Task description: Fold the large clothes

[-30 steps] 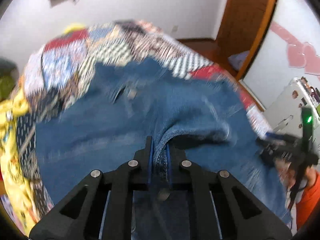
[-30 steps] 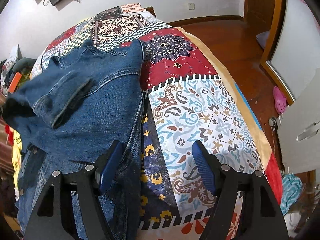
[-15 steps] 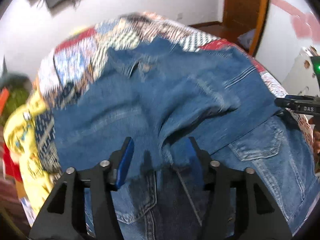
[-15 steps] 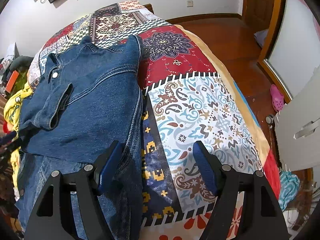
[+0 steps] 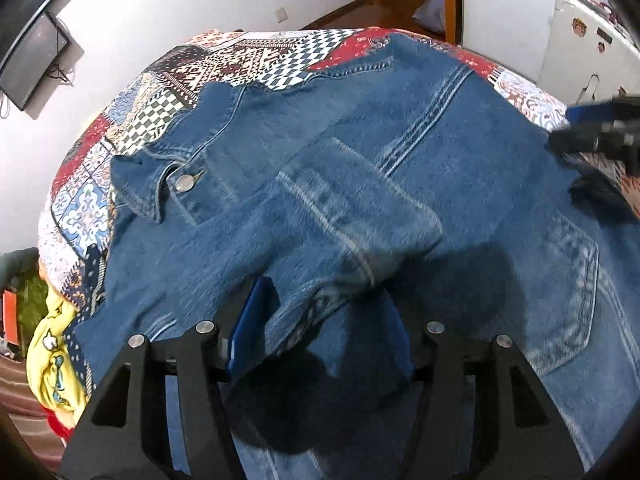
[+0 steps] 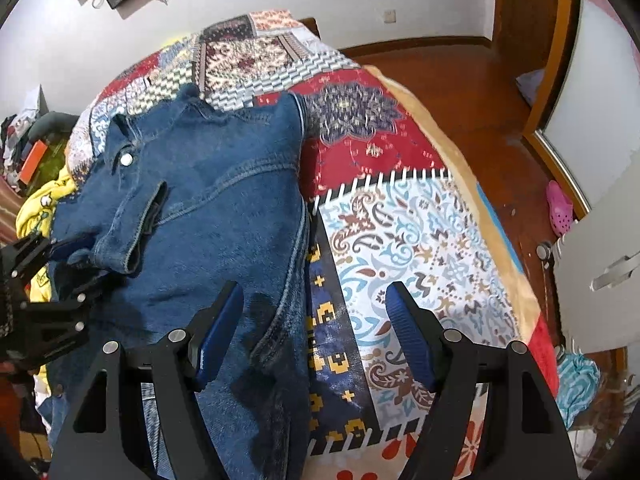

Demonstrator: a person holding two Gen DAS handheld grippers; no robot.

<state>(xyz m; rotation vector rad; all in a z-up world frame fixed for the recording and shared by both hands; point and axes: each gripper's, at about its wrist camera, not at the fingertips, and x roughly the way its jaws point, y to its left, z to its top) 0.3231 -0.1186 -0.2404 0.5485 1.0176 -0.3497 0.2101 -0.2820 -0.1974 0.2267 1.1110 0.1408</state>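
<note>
Now the denim jacket (image 5: 360, 184) lies beneath both wide-open, empty hand-held grippers, left (image 5: 324, 328) and right (image 6: 316, 328).

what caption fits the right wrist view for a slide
Open right gripper hovers over the denim jacket's edge on a patchwork quilt.

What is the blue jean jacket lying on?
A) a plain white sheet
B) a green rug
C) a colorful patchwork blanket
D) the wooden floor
C: the denim jacket is spread on a patchwork bedspread of red, blue and white patterned squares, which shows beside it and past its collar in both wrist views.
</note>
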